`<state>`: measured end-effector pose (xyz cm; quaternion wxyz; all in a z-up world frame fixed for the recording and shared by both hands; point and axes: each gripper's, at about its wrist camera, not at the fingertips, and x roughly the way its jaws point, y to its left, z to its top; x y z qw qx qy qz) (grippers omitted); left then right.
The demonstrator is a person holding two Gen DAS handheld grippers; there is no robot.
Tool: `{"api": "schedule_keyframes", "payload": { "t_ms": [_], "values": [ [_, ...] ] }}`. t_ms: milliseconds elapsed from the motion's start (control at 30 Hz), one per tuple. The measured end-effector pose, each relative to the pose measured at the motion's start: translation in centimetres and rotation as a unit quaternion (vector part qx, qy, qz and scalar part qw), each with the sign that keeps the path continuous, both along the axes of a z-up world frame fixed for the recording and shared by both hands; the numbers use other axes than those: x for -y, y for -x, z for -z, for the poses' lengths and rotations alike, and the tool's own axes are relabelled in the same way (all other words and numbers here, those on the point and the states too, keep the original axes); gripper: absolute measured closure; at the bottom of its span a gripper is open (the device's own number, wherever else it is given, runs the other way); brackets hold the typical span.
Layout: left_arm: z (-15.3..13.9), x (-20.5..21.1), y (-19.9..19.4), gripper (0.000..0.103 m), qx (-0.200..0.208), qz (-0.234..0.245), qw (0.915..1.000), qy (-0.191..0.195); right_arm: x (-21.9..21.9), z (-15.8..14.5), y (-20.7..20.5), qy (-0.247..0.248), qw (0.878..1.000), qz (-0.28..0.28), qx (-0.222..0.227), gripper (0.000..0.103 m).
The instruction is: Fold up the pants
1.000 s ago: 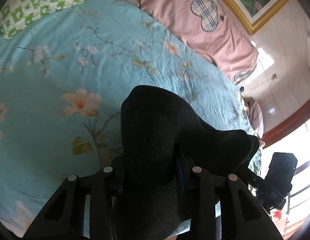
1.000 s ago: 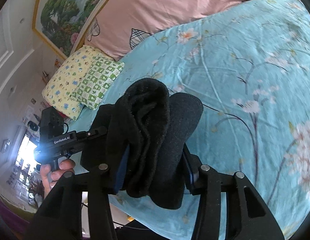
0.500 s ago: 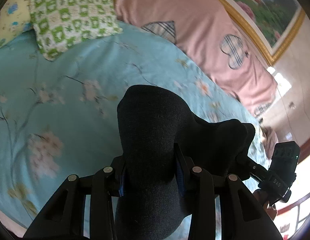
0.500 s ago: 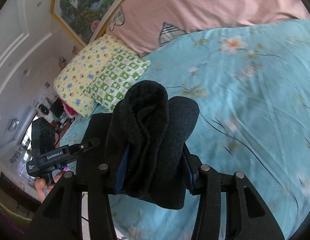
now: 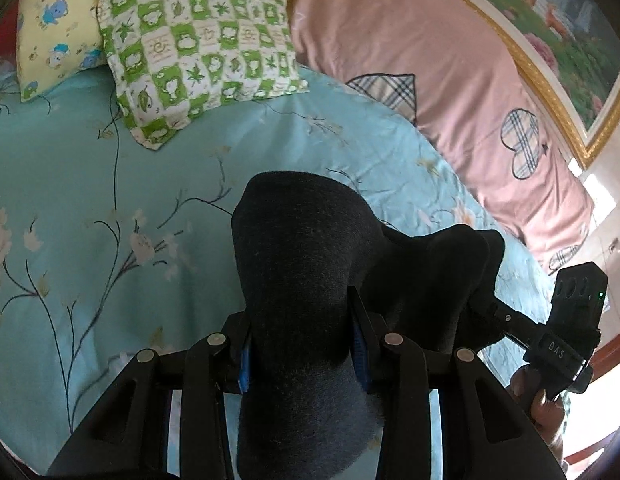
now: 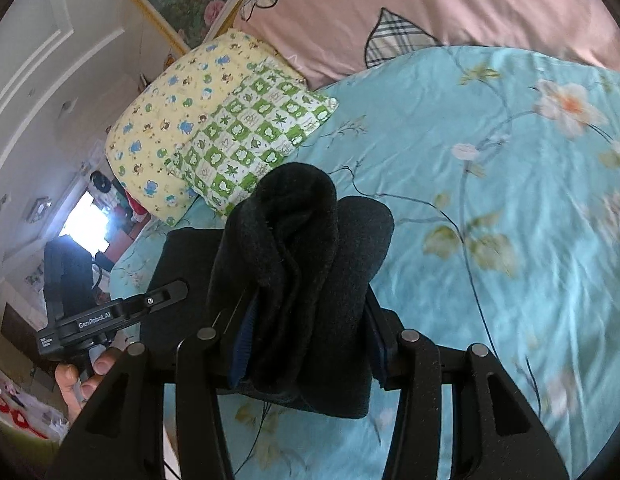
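The black fleece pants (image 5: 306,264) hang bunched between both grippers above the bed. My left gripper (image 5: 302,344) is shut on one thick bundle of the pants, which bulges up over the fingers. The cloth stretches right toward the other gripper (image 5: 565,320), held in a hand. In the right wrist view my right gripper (image 6: 306,344) is shut on a folded wad of the pants (image 6: 298,264). The left gripper (image 6: 110,316) shows at the left with more black cloth behind it.
The bed has a turquoise floral sheet (image 5: 110,208). A green checked pillow (image 5: 202,64) and a yellow pillow (image 5: 50,32) lie at its head, beside a pink quilt (image 5: 429,60). A framed picture (image 5: 569,32) hangs on the wall.
Both grippers have swung with the pants toward the head of the bed; the pillows have come into view and nearer. The grip on the pants is unchanged.
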<state>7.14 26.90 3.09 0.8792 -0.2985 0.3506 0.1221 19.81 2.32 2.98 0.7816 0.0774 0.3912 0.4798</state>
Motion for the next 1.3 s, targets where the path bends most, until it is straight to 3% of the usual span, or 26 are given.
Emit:
{"api": "schedule_keyframes", "payload": {
  "t_ms": [200,367,633,767,900,1300],
  "values": [
    [1.6,-0.3,-0.4,0.062,-0.014,-0.006,0.9998,-0.009,-0.6,0.9,-1.6,0.002,1.0,0.007,-0.01,0.051],
    [2.8,0.0,-0.5,0.05,-0.026,-0.006,0.9996,-0.013,0.4,2.1,-1.9,0.024,0.999,0.035,0.003,0.04],
    [1.6,2.0,0.4,0.032,-0.034,-0.006,0.9976,-0.06,1.9,2.7,-1.6,0.016,0.999,0.048,-0.002,0.037],
    [1.3,2.8,1.4,0.03,-0.035,-0.007,0.9973,-0.064,2.4,2.1,-0.5,0.001,0.999,0.044,-0.004,0.036],
    [1.1,3.6,2.2,0.028,-0.036,-0.009,0.9964,-0.076,2.5,1.1,0.9,-0.004,0.999,0.039,0.009,0.025],
    [0.5,5.4,4.3,0.026,-0.04,-0.007,0.9949,-0.093,3.1,0.0,3.8,0.001,0.999,0.024,0.03,0.024]
  ]
}}
